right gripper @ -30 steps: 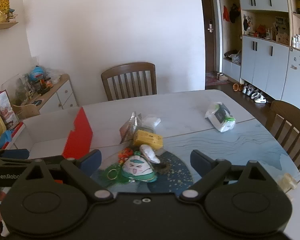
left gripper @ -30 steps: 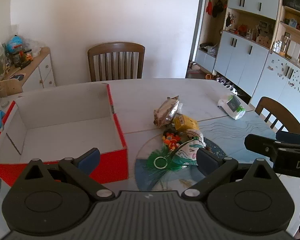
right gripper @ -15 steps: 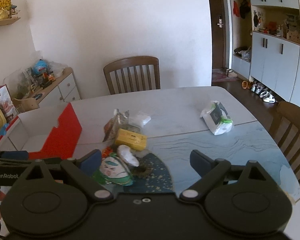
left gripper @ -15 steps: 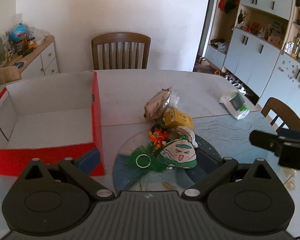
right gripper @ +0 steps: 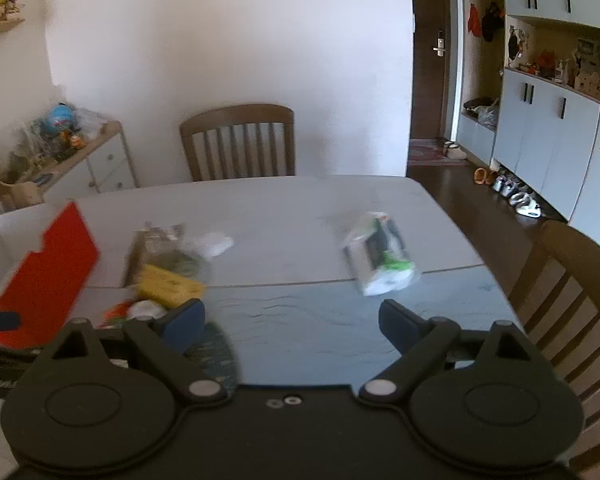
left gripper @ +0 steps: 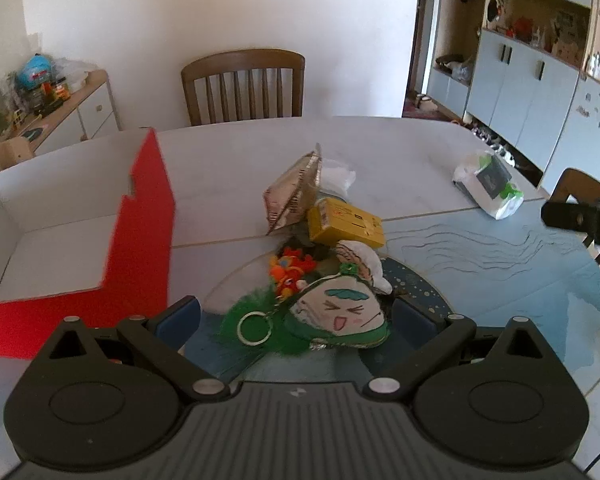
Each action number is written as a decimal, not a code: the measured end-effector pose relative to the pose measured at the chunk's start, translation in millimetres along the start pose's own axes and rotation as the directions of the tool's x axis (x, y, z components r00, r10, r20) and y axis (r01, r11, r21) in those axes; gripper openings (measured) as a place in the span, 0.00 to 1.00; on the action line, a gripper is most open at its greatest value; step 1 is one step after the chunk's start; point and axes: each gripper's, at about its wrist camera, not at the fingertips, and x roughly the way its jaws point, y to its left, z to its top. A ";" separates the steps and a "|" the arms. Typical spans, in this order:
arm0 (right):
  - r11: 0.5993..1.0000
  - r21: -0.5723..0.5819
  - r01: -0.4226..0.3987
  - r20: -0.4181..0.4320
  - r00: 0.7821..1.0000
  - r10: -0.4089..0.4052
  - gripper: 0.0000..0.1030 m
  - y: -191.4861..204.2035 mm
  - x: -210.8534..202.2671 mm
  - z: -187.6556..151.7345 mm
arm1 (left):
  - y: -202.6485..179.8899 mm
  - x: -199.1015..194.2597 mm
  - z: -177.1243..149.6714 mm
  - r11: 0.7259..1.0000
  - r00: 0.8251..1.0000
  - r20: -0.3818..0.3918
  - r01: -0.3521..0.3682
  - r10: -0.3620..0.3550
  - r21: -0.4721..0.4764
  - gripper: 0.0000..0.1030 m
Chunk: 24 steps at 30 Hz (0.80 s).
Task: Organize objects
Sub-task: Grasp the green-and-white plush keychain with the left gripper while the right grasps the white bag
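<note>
Between spread fingers of left gripper (left gripper: 296,314) – green-trimmed cartoon-face plush pouch (left gripper: 340,314) on table (left gripper: 240,148), ungrasped. Beyond: yellow carton (left gripper: 346,226), red-walled cardboard box (left gripper: 140,240) left. Right gripper (right gripper: 292,318) open, empty – white wipes pack (right gripper: 380,260) ahead.

A wooden chair (left gripper: 243,84) stands behind the table (left gripper: 380,148), near a sideboard (left gripper: 76,116).

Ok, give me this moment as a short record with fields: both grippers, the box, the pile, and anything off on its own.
left gripper: jaws open, framing the green plush pouch
right gripper: jaws open, nothing between them
red box: open, white inside, left of the pile
pile: silver snack bag, yellow box, orange toy
apart: white wipes pack, right side of table
</note>
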 end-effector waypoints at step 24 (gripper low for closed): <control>0.997 -0.014 0.071 -0.107 0.992 -0.072 0.82 -81.7 150.2 33.1 | -39.4 61.3 -0.3 0.998 0.991 -0.121 -0.056 0.058 0.015 0.95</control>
